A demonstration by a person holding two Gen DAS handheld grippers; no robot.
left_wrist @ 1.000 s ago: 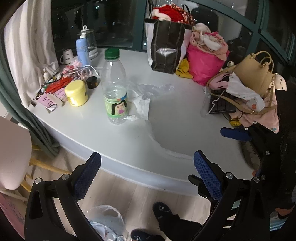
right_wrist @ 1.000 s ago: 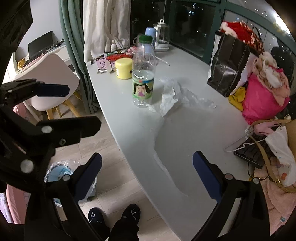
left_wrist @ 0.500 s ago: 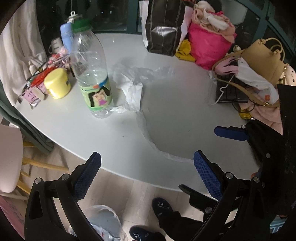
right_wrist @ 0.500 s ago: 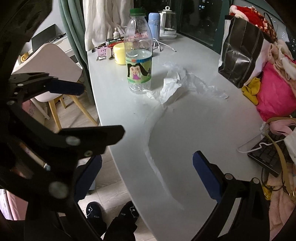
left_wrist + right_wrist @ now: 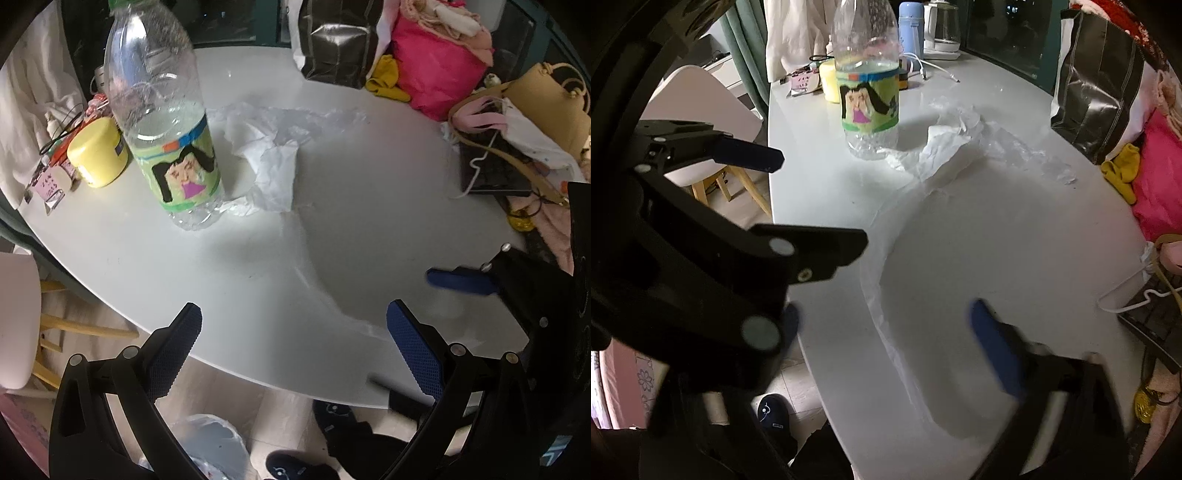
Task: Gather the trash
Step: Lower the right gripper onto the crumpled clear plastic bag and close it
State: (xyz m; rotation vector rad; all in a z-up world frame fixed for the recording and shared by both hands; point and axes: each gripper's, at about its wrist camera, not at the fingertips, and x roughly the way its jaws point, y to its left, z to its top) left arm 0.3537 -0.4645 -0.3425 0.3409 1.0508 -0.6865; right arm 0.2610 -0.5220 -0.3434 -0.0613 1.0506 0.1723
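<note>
On the cluttered white table (image 5: 258, 266), a clear plastic sheet (image 5: 886, 332) lay flat, its long edge running away toward the bottle (image 5: 166, 122). The right gripper (image 5: 886, 325) straddled that edge, jaws just narrowing, nothing pinched; the left gripper (image 5: 295, 332) hung wide beside it.

Left gripper (image 5: 293, 341) gapes wide; right gripper (image 5: 882, 332) jaws just narrowed, empty.
</note>
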